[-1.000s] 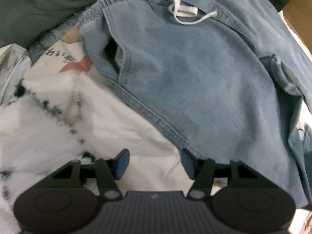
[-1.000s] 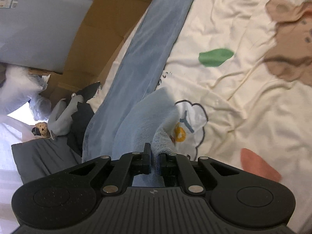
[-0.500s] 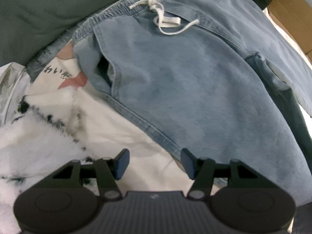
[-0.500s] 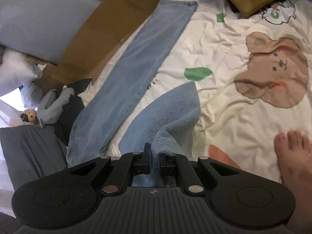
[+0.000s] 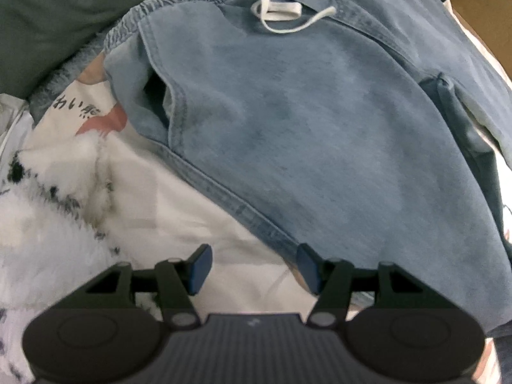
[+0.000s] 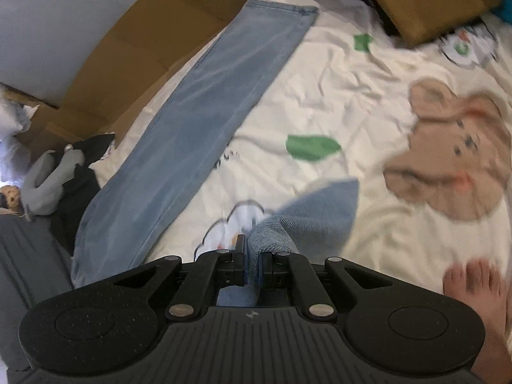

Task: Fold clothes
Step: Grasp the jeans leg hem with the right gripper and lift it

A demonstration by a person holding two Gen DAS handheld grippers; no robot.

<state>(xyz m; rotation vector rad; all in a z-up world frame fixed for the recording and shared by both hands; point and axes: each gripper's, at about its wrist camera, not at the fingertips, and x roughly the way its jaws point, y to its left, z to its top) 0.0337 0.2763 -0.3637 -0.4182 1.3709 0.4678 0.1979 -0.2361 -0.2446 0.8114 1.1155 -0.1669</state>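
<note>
Light blue denim trousers (image 5: 320,121) with a white drawstring (image 5: 272,9) lie waist-up on the printed bedsheet (image 5: 179,220). My left gripper (image 5: 254,264) hangs open just above the trousers' side seam, its right pad (image 5: 308,267) at the hem edge, nothing gripped. In the right wrist view one trouser leg (image 6: 204,121) stretches flat toward the far end. My right gripper (image 6: 252,264) is shut on the other trouser leg (image 6: 316,214), whose cloth is lifted off the sheet and bunched between the pads.
A fluffy white blanket (image 5: 41,224) and a dark green cover (image 5: 48,25) lie at the left. Cardboard (image 6: 134,64) lines the bed's far side, a brown cushion (image 6: 425,0) lies at the head, grey clothes (image 6: 48,179) sit at the left. A person's bare foot (image 6: 473,294) rests at lower right.
My right gripper has risen and tilted up with the pinched leg, bringing the bear print and the foot into view. The left gripper drifted slightly, staying open over the seam.
</note>
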